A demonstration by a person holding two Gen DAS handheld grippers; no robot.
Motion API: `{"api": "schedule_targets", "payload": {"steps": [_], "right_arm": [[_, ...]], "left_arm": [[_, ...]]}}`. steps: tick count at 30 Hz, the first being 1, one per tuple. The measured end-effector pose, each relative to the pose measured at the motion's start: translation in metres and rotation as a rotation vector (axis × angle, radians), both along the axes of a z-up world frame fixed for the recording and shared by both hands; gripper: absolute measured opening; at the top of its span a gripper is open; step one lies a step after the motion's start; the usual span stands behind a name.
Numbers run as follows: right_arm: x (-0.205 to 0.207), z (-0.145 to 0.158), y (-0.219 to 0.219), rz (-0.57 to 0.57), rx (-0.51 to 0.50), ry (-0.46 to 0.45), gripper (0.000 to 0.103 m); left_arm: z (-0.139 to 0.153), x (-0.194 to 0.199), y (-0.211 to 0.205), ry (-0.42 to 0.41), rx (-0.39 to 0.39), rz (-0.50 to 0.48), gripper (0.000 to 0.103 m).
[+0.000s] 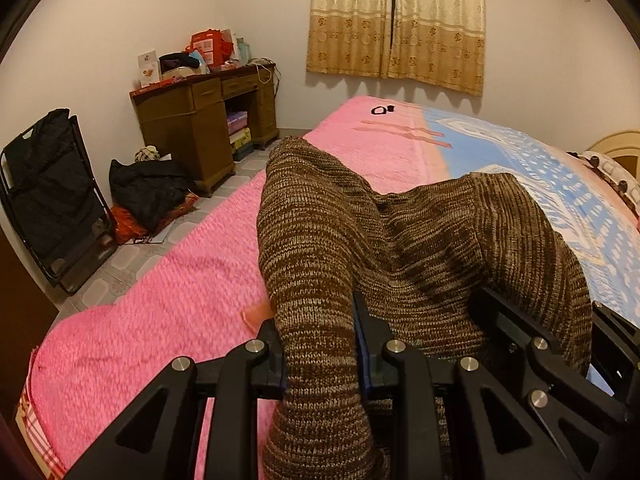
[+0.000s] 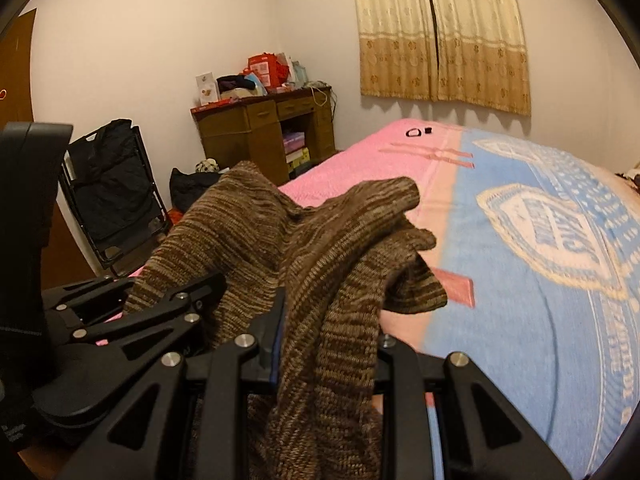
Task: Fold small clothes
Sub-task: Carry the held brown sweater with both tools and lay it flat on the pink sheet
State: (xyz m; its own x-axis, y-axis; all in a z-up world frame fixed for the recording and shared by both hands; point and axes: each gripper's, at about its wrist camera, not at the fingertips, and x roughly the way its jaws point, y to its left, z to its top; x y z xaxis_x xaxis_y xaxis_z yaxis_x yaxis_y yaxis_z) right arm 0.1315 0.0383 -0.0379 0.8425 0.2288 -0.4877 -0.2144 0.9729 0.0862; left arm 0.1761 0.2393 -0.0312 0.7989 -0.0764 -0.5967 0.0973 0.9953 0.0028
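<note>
A brown knitted garment [image 1: 400, 240] hangs bunched above the bed between both grippers. My left gripper [image 1: 320, 320] is shut on a thick fold of the knit, which drapes over and below its fingers. My right gripper [image 2: 326, 320] is shut on another fold of the same brown garment [image 2: 332, 248]. The right gripper's black linkage shows at the lower right of the left wrist view, and the left gripper [image 2: 168, 304] lies close by at the left of the right wrist view. The fingertips are mostly buried in fabric.
The bed carries a pink blanket [image 1: 160, 300] and a blue patterned blanket [image 2: 540, 280]. A small black object [image 1: 380, 110] lies at the bed's far end. A cluttered wooden desk [image 1: 204, 120], black bags [image 1: 148, 192] and a folding chair [image 1: 52, 200] stand along the wall. Curtains [image 1: 396, 20] hang behind.
</note>
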Motion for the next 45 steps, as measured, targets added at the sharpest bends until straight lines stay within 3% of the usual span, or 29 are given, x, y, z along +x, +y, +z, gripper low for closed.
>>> {"api": "schedule_targets", "payload": {"steps": [6, 11, 14, 16, 19, 20, 24, 29, 30, 33, 34, 36, 38, 40, 43, 45], "right_arm": [[0.034, -0.012, 0.001, -0.033, -0.011, 0.006, 0.026], [0.065, -0.036, 0.001, -0.050, -0.028, 0.103, 0.027], [0.080, -0.054, -0.008, -0.055, 0.008, 0.192, 0.031], [0.080, -0.055, -0.020, -0.038, 0.078, 0.224, 0.038], [0.071, -0.049, -0.041, -0.070, 0.109, 0.248, 0.067], [0.062, -0.047, -0.054, -0.090, 0.136, 0.243, 0.071], [0.011, -0.042, -0.087, -0.112, 0.252, 0.236, 0.071], [-0.034, -0.053, -0.085, -0.043, 0.372, 0.269, 0.072], [-0.034, -0.056, -0.080, -0.026, 0.371, 0.282, 0.072], [-0.034, -0.068, -0.054, 0.006, 0.287, 0.315, 0.072], [-0.037, -0.067, -0.049, 0.002, 0.244, 0.295, 0.071], [-0.042, -0.067, -0.035, 0.003, 0.138, 0.286, 0.049], [-0.047, -0.066, -0.030, 0.003, 0.127, 0.299, 0.030], [-0.044, -0.065, -0.036, 0.018, 0.206, 0.348, 0.023], [-0.042, -0.067, -0.062, 0.061, 0.453, 0.426, 0.019], [-0.041, -0.069, -0.076, 0.070, 0.566, 0.454, 0.018]], "left_arm": [[-0.019, 0.032, 0.000, 0.036, 0.010, 0.023, 0.025], [-0.044, 0.054, 0.003, 0.124, 0.025, 0.019, 0.027], [-0.047, 0.057, 0.018, 0.169, -0.051, 0.015, 0.040], [-0.043, 0.052, 0.030, 0.182, -0.064, 0.022, 0.057], [-0.033, 0.032, 0.045, 0.176, -0.072, 0.019, 0.060], [-0.031, 0.024, 0.050, 0.171, -0.083, 0.017, 0.061], [-0.035, -0.008, 0.062, 0.175, -0.154, -0.015, 0.062], [-0.050, -0.026, 0.057, 0.215, -0.255, -0.062, 0.062], [-0.056, -0.025, 0.054, 0.246, -0.257, -0.063, 0.062], [-0.058, -0.026, 0.045, 0.231, -0.219, -0.033, 0.062], [-0.057, -0.026, 0.042, 0.231, -0.204, -0.020, 0.062], [-0.056, -0.026, 0.035, 0.229, -0.178, -0.008, 0.062], [-0.054, -0.029, 0.028, 0.226, -0.148, -0.019, 0.054], [-0.052, -0.031, 0.023, 0.219, -0.111, -0.027, 0.038], [-0.045, -0.037, 0.026, 0.223, -0.090, -0.033, 0.032], [-0.040, -0.042, 0.029, 0.219, -0.085, -0.031, 0.026]]}}
